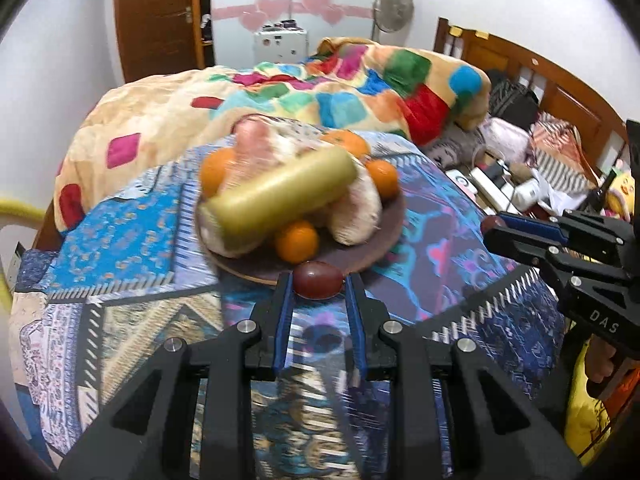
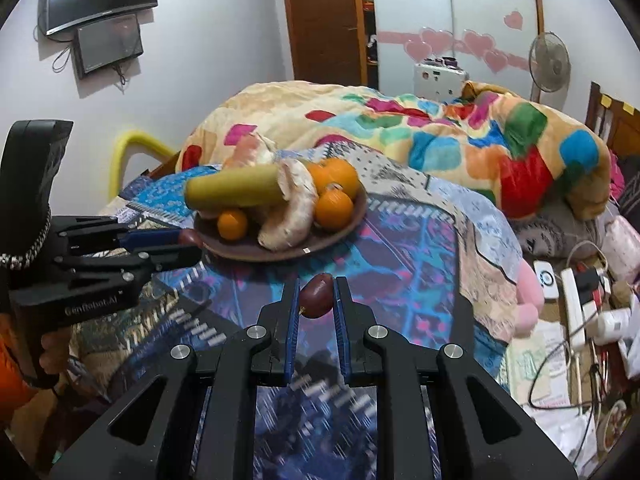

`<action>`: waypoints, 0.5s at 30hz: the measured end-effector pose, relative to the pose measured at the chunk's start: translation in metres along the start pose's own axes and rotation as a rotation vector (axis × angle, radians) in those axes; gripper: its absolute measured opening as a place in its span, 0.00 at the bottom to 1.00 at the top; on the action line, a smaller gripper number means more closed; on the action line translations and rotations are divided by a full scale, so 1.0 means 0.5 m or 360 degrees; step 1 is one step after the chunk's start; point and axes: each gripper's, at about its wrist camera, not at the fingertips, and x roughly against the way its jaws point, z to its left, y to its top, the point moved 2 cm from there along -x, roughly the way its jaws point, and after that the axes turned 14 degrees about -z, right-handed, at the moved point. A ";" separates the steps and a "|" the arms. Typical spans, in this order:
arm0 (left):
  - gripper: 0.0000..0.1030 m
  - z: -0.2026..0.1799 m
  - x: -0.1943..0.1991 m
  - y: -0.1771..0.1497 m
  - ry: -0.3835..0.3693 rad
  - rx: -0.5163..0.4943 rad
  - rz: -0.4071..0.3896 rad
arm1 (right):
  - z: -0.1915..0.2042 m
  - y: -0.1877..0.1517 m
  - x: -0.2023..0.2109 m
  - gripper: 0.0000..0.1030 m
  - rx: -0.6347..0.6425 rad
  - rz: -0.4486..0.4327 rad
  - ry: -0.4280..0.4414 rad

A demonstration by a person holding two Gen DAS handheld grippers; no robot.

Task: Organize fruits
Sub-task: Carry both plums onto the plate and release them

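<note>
A brown plate point(image 1: 384, 248) point(image 2: 352, 220) on the patterned bedspread holds several oranges point(image 1: 297, 240) point(image 2: 334, 208), a yellow-green cylinder point(image 1: 280, 196) point(image 2: 236, 190) and pale curved pieces point(image 1: 360, 212) point(image 2: 296, 216). My left gripper point(image 1: 319, 280) is shut on a dark red plum point(image 1: 319, 281) at the plate's near rim; it also shows at the left of the right wrist view point(image 2: 192, 246). My right gripper point(image 2: 317, 296) is shut on another dark red plum point(image 2: 317, 295), above the bedspread short of the plate; it also shows in the left wrist view point(image 1: 494, 228).
A colourful quilt point(image 1: 360, 92) point(image 2: 460, 140) is heaped behind the plate. Cables, power strips and clutter point(image 2: 580, 308) lie at the right by the wooden headboard point(image 1: 540, 76). A yellow tube point(image 2: 124, 148) stands at the bed's left.
</note>
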 end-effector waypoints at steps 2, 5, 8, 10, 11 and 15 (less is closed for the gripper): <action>0.25 0.010 -0.003 0.007 0.0001 0.0018 -0.0004 | 0.009 0.008 -0.010 0.15 0.0017 -0.0010 0.0007; 0.25 0.017 -0.011 0.016 -0.0017 0.0034 -0.0007 | 0.018 0.016 -0.029 0.15 0.0032 -0.0017 0.0022; 0.25 0.014 -0.021 0.022 -0.0057 0.0047 -0.0006 | 0.023 0.023 -0.053 0.15 0.0042 -0.0009 0.0031; 0.25 0.008 -0.030 0.026 -0.0075 0.0040 -0.0006 | 0.024 0.026 -0.069 0.15 0.0059 0.0002 0.0027; 0.25 0.004 -0.035 0.028 -0.0085 0.0032 -0.0006 | 0.023 0.026 -0.077 0.15 0.0062 0.0008 0.0026; 0.25 -0.009 -0.054 0.032 -0.0113 0.0013 0.0003 | 0.015 0.027 -0.100 0.15 0.0053 0.0032 0.0029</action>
